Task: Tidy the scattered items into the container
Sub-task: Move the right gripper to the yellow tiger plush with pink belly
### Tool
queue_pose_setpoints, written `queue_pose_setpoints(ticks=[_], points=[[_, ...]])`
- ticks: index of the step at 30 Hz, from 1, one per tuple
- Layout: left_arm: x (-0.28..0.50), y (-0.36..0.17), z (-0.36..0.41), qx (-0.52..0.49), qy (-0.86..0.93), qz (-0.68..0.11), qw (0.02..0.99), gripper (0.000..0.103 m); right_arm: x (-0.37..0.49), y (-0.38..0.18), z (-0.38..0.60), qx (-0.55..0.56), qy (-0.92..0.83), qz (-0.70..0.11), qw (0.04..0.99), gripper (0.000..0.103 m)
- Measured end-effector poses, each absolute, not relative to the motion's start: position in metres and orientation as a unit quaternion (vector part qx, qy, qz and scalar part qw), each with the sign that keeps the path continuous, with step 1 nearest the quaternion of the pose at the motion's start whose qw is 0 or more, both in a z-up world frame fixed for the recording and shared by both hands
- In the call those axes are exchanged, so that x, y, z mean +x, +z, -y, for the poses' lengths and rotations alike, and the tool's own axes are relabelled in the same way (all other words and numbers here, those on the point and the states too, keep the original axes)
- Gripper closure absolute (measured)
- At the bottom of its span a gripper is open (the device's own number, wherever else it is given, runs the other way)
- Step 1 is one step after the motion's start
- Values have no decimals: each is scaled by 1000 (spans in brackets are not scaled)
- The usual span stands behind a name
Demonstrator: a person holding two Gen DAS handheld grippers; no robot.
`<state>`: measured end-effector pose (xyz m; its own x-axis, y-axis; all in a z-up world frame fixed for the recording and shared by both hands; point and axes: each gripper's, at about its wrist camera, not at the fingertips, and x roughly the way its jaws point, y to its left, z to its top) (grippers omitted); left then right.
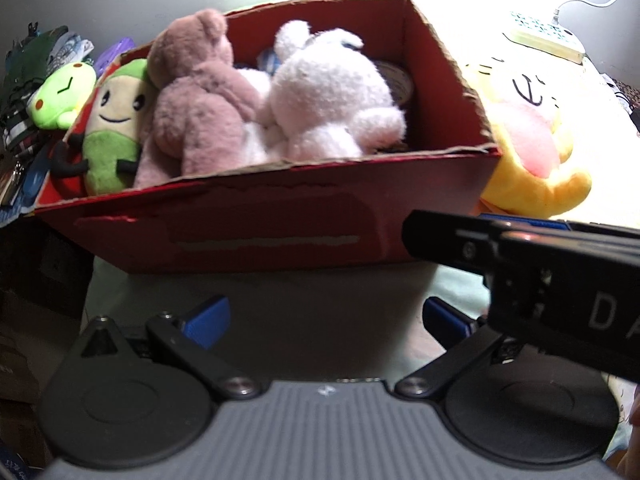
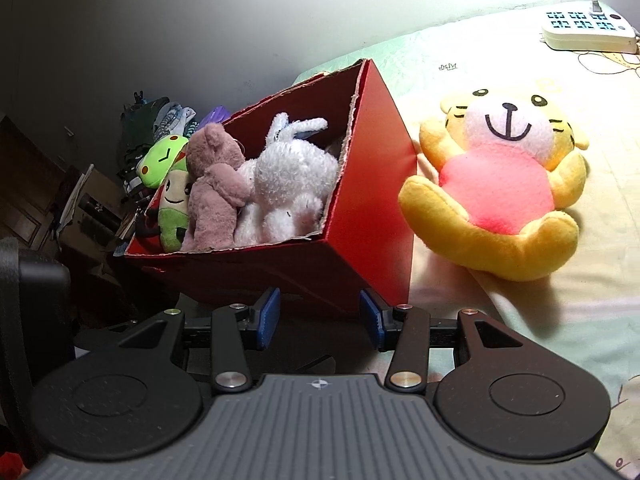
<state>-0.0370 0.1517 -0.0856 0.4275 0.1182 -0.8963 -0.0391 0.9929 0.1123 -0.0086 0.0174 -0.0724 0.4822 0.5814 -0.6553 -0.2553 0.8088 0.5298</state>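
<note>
1 red cardboard box (image 2: pixel 372 204), torn rim, on bed (image 2: pixel 520 320) edge. Inside: 4 plush, packed close – brown bear (image 2: pixel 216 188), fuzzy white bunny (image 2: pixel 288 188), green doll (image 2: pixel 174 212), lime frog (image 2: pixel 160 158) at far left wall. 1 plush outside: yellow tiger (image 2: pixel 500 196), pink belly, on its back just beside box's right wall. 1 white power strip (image 2: pixel 588 32), far corner. Left gripper (image 1: pixel 324 320) & right gripper (image 2: pixel 318 316): blue pads apart, holding nothing, both near box front.

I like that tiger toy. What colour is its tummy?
Pink, on the yellow tiger toy; clearest in the right wrist view.
</note>
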Motion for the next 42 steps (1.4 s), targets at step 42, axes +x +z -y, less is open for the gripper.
queue_pose_setpoints(ticks=[42], points=[[-6,-123,-22,83,-91,-556,822,1,34,-116,114,264,172,-467,826,53]])
